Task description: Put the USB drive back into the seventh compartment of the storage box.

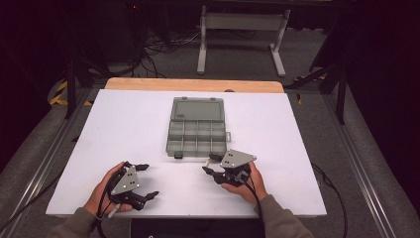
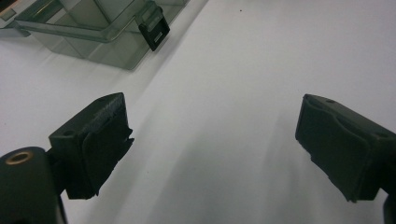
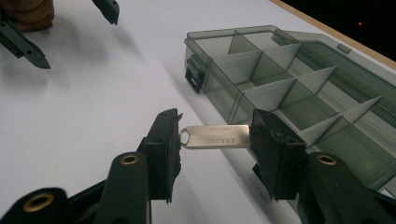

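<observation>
A silver USB stick marked ERAZER lies lengthwise between the jaws of my right gripper, which is shut on its two ends just above the white table. This gripper is near the front edge of a clear grey compartment box whose lid lies open toward the back. In the right gripper view the box shows several empty compartments. My left gripper rests at the front left of the table, open with nothing between its jaws. The box's black latch appears beyond it.
The white table top sits on a wooden board whose edge shows at the back. The floor beyond holds cables and a white frame stand. Bare white surface lies left, right and in front of the box.
</observation>
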